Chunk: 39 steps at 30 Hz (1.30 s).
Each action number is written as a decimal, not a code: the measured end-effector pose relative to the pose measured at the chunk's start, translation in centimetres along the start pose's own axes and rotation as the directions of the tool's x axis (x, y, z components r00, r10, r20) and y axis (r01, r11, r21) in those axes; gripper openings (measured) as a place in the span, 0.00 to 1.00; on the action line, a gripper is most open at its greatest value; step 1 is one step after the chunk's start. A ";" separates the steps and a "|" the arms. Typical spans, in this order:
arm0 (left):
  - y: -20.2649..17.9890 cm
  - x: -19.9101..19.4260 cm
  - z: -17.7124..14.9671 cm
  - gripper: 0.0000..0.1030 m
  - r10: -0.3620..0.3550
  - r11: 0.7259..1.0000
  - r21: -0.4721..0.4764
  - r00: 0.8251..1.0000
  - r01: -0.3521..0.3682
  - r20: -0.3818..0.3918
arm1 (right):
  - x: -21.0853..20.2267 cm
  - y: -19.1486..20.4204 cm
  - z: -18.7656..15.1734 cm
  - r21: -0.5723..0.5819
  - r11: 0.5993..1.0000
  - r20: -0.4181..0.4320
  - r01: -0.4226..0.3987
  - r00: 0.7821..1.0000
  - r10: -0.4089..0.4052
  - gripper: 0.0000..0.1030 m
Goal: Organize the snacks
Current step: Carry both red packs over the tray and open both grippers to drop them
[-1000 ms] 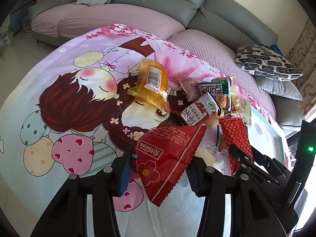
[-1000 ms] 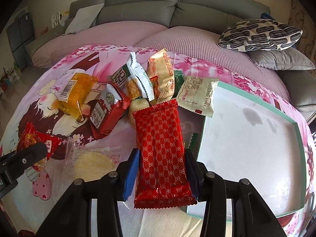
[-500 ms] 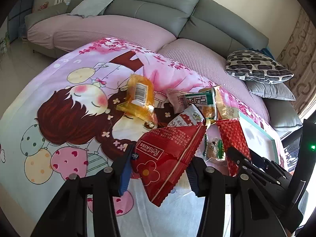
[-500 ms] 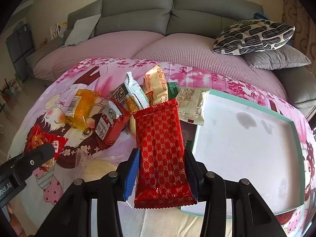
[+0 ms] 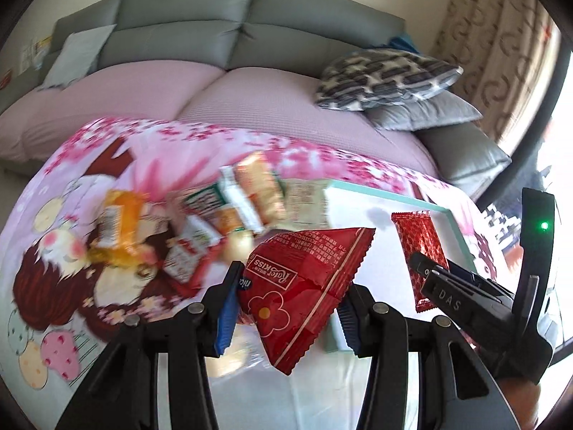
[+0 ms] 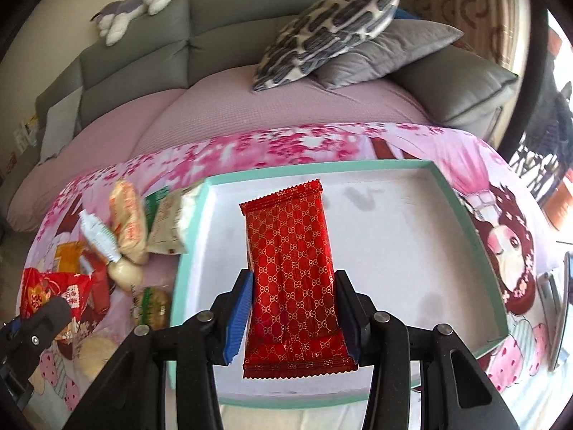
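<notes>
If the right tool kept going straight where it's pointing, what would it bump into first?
Probably the white floor of the teal tray. The right tool, holding the patterned red packet, aims down over it with nothing in between, though depth is hard to judge.

A home living room is shown. The far side is filled by a grey sectional sofa [image 6: 222,32], its seats covered in pink quilted cloth [image 6: 286,107]. A plush toy [image 6: 136,0] is laid along the sofa back at the left, and a patterned cushion [image 6: 326,25] is stacked on a grey cushion [image 6: 390,53] at the right. A patterned curtain [image 5: 501,53] is hung at the far right. In the near part, a pink cartoon-print sheet [image 5: 61,261] is spread, with snack packets [image 5: 229,215] scattered on it.
</notes>
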<state>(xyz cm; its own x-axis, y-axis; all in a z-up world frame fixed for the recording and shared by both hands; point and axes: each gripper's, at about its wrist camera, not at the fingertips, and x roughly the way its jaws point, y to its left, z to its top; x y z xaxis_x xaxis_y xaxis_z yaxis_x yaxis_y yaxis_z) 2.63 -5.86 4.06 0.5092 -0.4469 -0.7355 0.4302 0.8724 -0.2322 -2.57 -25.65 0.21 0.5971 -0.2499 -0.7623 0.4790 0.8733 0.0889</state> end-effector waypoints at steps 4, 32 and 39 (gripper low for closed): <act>-3.9 1.5 0.7 0.49 -0.055 0.995 0.084 0.998 0.056 -0.019 | -0.4 -4.4 0.5 0.112 0.991 0.004 0.070 0.997 -0.071 0.46; -9.2 10.0 -1.6 0.49 -0.072 0.970 0.213 0.979 0.114 -0.193 | 4.0 -11.6 -0.8 0.282 0.950 -0.156 0.135 0.983 -0.094 0.46; -9.6 10.0 -1.6 0.49 -0.056 0.966 0.236 0.981 0.100 -0.187 | 4.3 -11.3 -0.8 0.271 0.951 -0.174 0.147 0.979 -0.102 0.48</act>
<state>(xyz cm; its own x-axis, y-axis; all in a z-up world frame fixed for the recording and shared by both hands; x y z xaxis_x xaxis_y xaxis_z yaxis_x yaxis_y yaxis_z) 2.42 -18.39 -2.12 0.3356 -0.4500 -0.8276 0.6431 0.7514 -0.1478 -5.94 -36.22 -4.57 0.4239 -0.2613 -0.8672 0.7179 0.6807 0.1458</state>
